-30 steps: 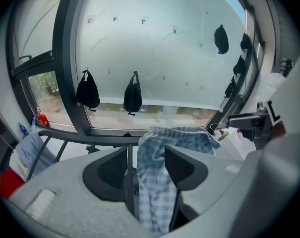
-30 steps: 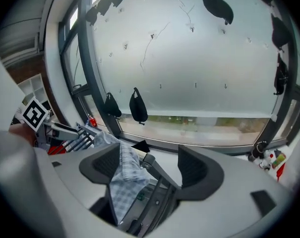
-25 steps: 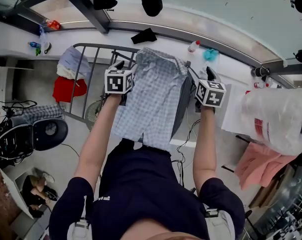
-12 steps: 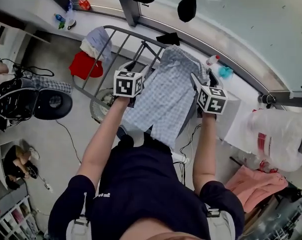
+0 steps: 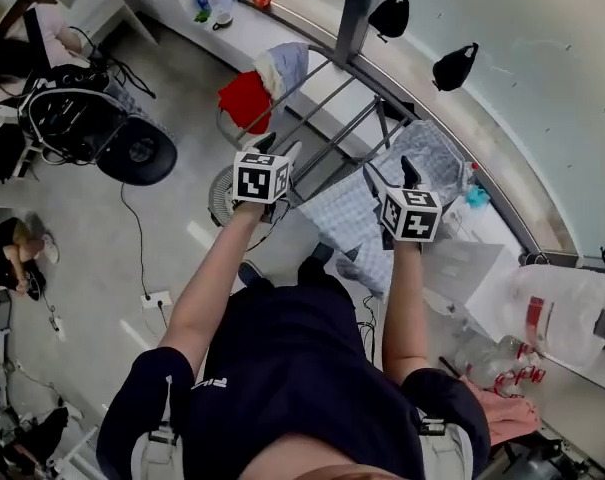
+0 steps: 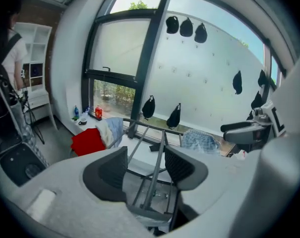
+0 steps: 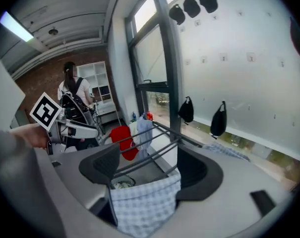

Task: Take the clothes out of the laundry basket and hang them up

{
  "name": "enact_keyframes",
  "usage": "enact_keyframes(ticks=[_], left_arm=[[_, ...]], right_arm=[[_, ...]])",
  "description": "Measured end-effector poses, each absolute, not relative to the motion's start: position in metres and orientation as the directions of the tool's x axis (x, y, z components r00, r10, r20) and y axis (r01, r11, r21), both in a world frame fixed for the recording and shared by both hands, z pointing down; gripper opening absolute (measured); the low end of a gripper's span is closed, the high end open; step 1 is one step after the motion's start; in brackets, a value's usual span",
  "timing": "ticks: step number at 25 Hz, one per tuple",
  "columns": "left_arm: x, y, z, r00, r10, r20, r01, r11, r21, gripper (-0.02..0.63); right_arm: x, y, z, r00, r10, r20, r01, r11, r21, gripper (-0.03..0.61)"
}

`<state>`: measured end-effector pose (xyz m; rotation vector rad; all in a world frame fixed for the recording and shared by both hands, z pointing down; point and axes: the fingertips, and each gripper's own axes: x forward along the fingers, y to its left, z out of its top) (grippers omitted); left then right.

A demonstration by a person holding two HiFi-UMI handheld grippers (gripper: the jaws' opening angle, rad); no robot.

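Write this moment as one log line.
left hand-held gripper: open, empty | right hand-held gripper: open, checked garment between jaws | garment draped on rack

Head view: from above, steeply down onto the floor (image 5: 102,268). Left gripper view and right gripper view: close behind own jaws, roughly level, toward the window (image 6: 122,58). Shared by all: drying rack (image 6: 158,162), red cloth (image 5: 245,98).

In the left gripper view a dark-framed window (image 6: 120,48) fills twelve o'clock, white shelves (image 6: 38,68) stand at nine o'clock, grey floor (image 6: 58,135) lies below them.
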<state>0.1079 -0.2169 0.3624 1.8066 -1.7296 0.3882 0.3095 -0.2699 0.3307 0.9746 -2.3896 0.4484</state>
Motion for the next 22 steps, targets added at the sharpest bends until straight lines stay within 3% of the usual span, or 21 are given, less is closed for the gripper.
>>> enact_keyframes(ticks=[13,22], left_arm=[[-0.100,0.025,0.386,-0.119,-0.808,0.577,-0.899,0.335,0.283,0.230],[-0.146,0.116,0.443,-0.166,-0.747,0.643,-0.813,0.473,0.340,0.230]], right_arm=[[0.083,-0.076,0.336,-0.714,-0.322,0.621,-0.452,0.890,-0.059,0.356],[-0.008,-0.001,0.366,-0.728,-0.174,0.663,-0.309,0.947,-0.091,0.354]])
